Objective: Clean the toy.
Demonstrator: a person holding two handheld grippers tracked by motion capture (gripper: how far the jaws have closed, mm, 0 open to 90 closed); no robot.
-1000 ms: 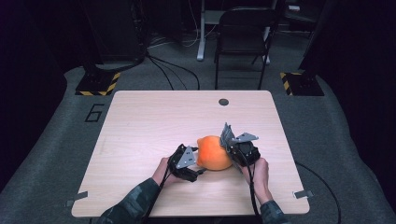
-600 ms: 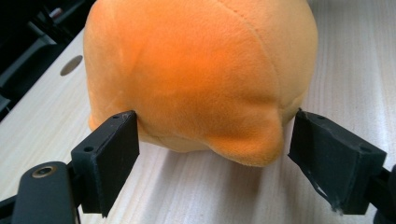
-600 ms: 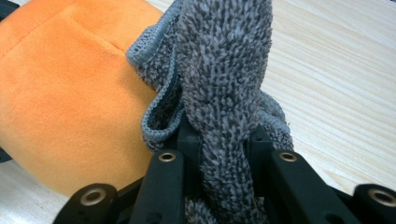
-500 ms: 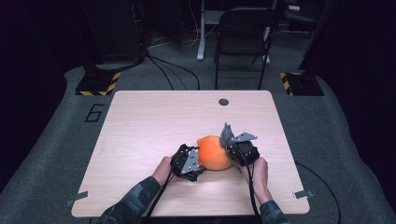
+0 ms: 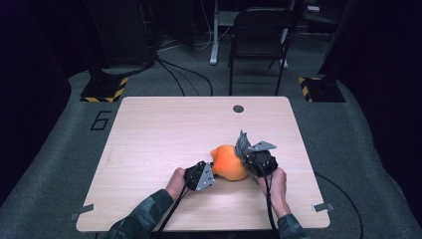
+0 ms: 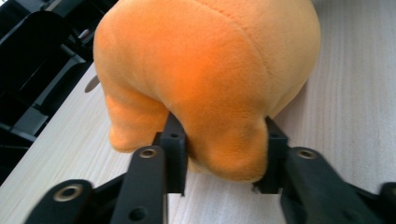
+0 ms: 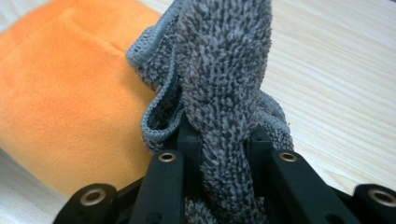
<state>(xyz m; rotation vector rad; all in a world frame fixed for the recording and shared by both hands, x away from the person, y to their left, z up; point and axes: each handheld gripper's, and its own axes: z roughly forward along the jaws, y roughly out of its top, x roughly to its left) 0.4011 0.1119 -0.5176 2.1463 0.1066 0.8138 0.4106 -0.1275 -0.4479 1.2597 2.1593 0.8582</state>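
— What do you have from above?
— I see an orange plush toy on the table, nearer its front edge, right of middle.
— And my grippers?
— The left gripper has just closed on the toy's left side; the right gripper touches its right, holding grey cloth.

Each claw is black with round metal screw holes. The left claw and right claw have grey plates and black cables. The sleeves are dark camouflage green.
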